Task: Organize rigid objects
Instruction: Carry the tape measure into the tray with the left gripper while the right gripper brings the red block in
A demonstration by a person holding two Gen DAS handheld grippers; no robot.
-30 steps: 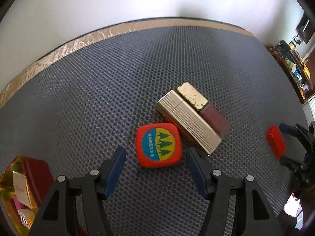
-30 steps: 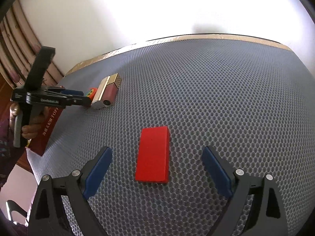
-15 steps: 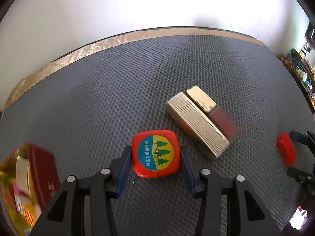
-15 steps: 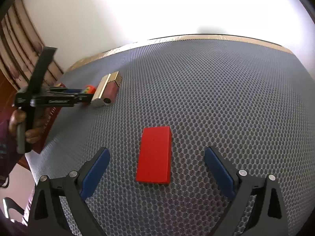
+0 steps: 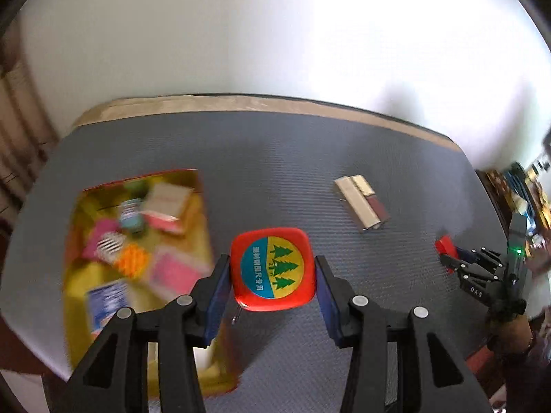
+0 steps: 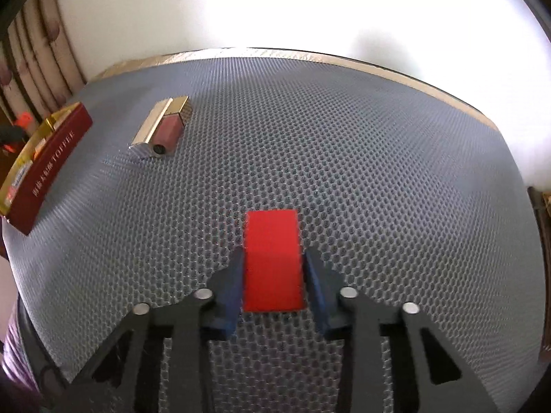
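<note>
A grey honeycomb-patterned mat [image 6: 344,144] is spread over the table, and its far edge is bordered by a tan strip [image 6: 378,65]. A white wall [image 5: 275,34] is seen behind it. Striped curtain folds [image 6: 38,55] are visible at the left.

Strong daylight washes out the far wall [image 6: 310,3] in both views, brightest at the right. The left wrist view is smeared with motion blur, worst over the open box [image 5: 137,241] at the left. The right wrist view is sharper; the mat [image 6: 344,137] shows crisp texture. Fisheye bends the surface edge, and dark vignetting rims the corners.
</note>
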